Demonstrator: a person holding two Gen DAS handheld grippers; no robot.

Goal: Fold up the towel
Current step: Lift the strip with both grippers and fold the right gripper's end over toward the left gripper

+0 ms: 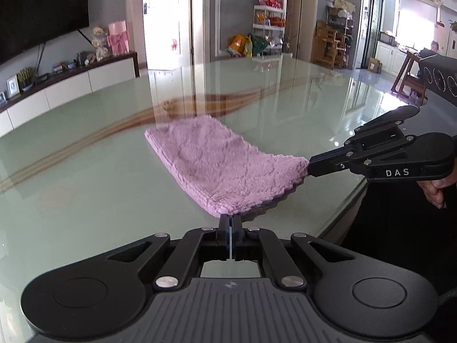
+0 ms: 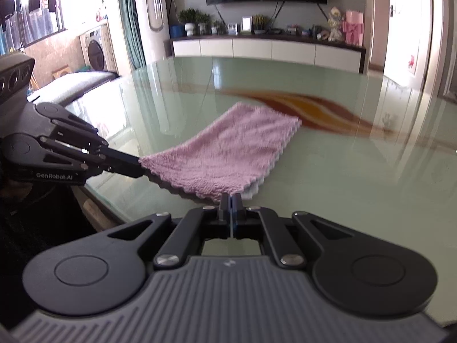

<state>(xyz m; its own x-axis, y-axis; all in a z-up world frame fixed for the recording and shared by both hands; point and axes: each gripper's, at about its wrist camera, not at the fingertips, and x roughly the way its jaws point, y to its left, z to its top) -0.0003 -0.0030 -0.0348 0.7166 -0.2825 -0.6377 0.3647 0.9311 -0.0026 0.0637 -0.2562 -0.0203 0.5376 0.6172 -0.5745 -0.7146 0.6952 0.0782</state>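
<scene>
Both grippers, left (image 1: 230, 217) and right (image 2: 230, 197), pinch the pink towel's (image 1: 211, 160) near corners; carry them level and together toward the far edge.

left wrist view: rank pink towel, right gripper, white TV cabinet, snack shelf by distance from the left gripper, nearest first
1. pink towel: corner pinched in the left gripper, straight ahead.
2. right gripper: to the right, clamped on the towel's other near corner.
3. white TV cabinet: beyond the table, left.
4. snack shelf: farther back, centre-right wall.
</scene>
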